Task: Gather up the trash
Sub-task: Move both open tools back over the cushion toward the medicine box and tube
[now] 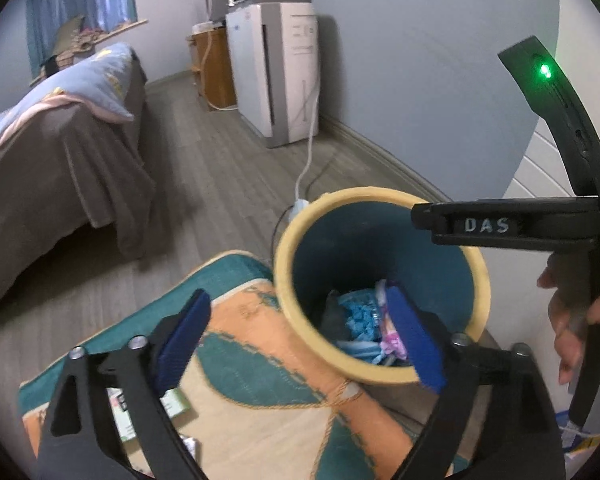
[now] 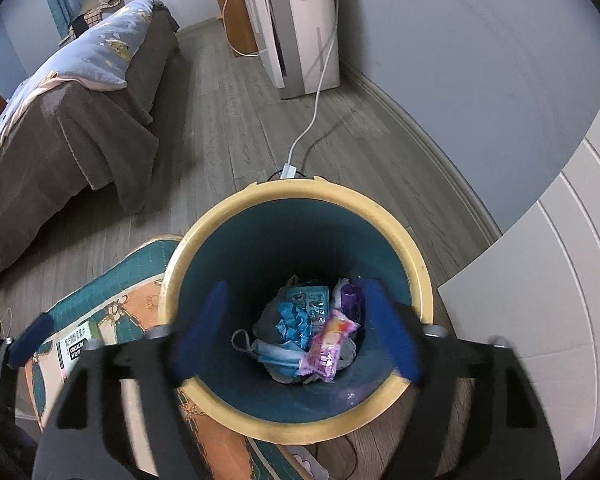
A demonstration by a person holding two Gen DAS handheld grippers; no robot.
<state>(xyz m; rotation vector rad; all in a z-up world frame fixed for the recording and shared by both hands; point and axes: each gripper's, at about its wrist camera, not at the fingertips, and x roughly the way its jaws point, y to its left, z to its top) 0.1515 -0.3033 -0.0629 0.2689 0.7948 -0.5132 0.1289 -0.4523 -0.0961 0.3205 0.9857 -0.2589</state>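
Observation:
A trash bin with a yellow rim [image 2: 300, 196] and teal inside stands on the floor, also seen in the left wrist view by its rim [image 1: 286, 280]. In it lie crumpled blue paper [image 2: 296, 322], a pink wrapper [image 2: 328, 350], a face mask [image 2: 272, 354] and a purple item [image 2: 352, 296]. My right gripper [image 2: 296, 288] hangs open over the bin mouth with nothing between its blue pads. My left gripper [image 1: 296, 294] is open across the bin's near-left rim and holds nothing. A green-and-white box [image 2: 76, 344] lies on the rug [image 1: 260, 360].
A bed with a brown cover [image 1: 60, 184] fills the left. A white appliance [image 1: 284, 80] stands at the wall, and its cable runs to a socket strip [image 2: 290, 170] behind the bin. A white panel [image 2: 540, 300] is on the right. A hand [image 1: 572, 312] grips the right tool.

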